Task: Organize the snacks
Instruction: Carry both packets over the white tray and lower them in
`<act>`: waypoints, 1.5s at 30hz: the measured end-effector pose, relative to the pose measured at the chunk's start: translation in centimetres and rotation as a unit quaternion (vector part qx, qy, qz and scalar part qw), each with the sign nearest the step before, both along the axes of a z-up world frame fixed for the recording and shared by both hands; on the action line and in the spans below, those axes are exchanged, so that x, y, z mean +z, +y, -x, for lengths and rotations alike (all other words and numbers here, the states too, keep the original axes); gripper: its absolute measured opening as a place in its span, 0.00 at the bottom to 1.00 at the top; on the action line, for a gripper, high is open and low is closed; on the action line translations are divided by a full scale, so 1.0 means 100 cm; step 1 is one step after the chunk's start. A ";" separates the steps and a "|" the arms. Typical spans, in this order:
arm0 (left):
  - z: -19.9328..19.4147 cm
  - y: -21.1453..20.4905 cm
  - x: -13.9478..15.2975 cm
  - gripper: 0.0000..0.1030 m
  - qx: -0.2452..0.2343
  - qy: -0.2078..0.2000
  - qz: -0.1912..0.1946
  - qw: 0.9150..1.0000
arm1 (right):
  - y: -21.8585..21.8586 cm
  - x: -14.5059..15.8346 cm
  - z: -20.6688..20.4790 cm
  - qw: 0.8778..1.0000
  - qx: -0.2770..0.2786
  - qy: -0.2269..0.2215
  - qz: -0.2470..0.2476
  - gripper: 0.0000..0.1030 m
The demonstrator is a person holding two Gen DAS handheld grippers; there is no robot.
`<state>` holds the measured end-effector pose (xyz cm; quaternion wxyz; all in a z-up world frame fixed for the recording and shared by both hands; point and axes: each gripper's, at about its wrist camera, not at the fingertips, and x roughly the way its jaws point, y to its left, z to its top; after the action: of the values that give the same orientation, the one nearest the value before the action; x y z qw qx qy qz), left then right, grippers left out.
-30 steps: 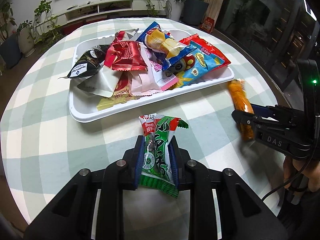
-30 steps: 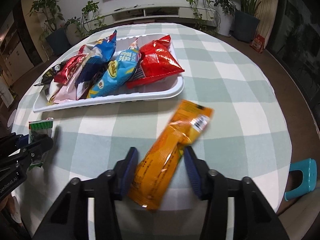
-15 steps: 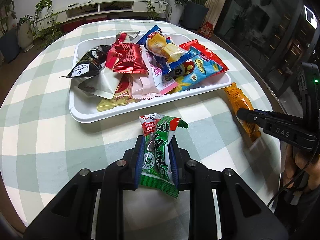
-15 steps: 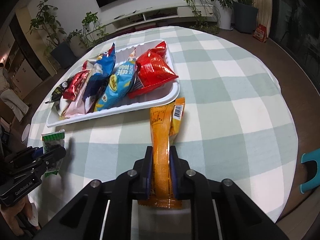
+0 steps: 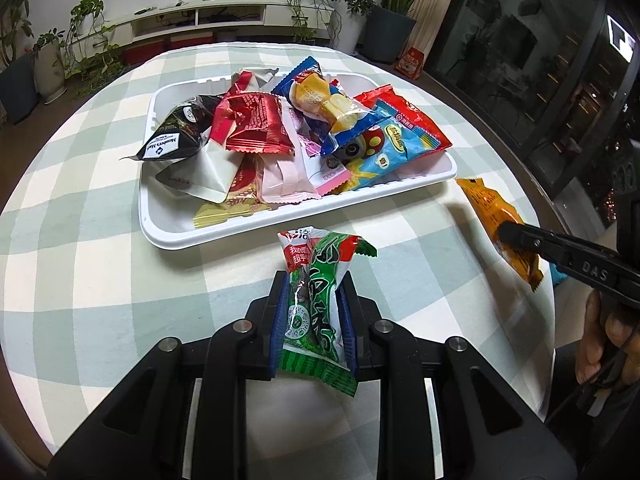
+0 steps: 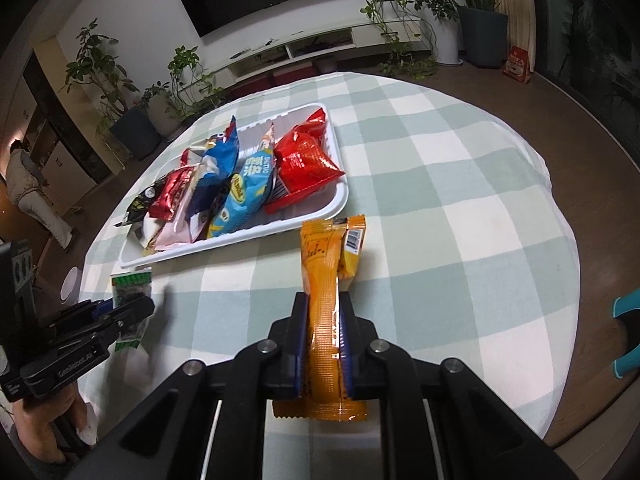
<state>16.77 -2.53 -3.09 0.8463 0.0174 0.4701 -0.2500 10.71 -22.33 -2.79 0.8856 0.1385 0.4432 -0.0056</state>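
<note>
My left gripper is shut on a green snack packet and holds it above the checked tablecloth, just in front of the white tray. The tray holds several snack bags. My right gripper is shut on an orange snack packet and holds it up, near the tray's right front corner. The orange packet and the right gripper also show at the right of the left wrist view. The left gripper with the green packet shows at the left of the right wrist view.
The round table has a green and white checked cloth; its edge curves close on the right. A teal stool stands beside it. Potted plants and a TV cabinet stand at the far wall.
The right gripper closed on the orange packet and lifted it edge-up, drawing back from the tray. The left gripper kept its hold on the green packet and rose slightly.
</note>
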 end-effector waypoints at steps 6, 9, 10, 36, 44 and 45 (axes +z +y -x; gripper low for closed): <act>0.002 0.002 0.005 0.21 0.001 -0.005 0.010 1.000 | 0.001 0.004 0.014 1.000 0.003 -0.010 -0.011 0.14; 0.002 0.007 0.011 0.21 0.005 -0.008 0.027 1.000 | -0.001 0.010 0.020 1.000 -0.003 -0.025 -0.013 0.14; 0.002 0.009 0.013 0.21 0.007 -0.009 0.033 0.999 | -0.002 0.012 0.021 0.999 -0.006 -0.032 -0.013 0.14; -0.125 0.012 0.061 0.21 0.042 -0.036 0.098 0.994 | 0.050 0.089 -0.141 0.984 0.062 -0.165 0.017 0.14; -0.128 0.011 0.049 0.21 0.063 -0.047 0.092 0.993 | 0.046 0.038 -0.156 0.992 0.063 -0.102 0.031 0.14; -0.129 0.009 0.046 0.21 0.061 -0.045 0.089 0.993 | 0.045 0.037 -0.157 0.992 0.063 -0.101 0.032 0.14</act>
<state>29.67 -1.61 1.51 0.8785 -0.0756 0.4075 -0.2377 26.37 -17.80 0.87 0.9285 0.0818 0.3586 0.0505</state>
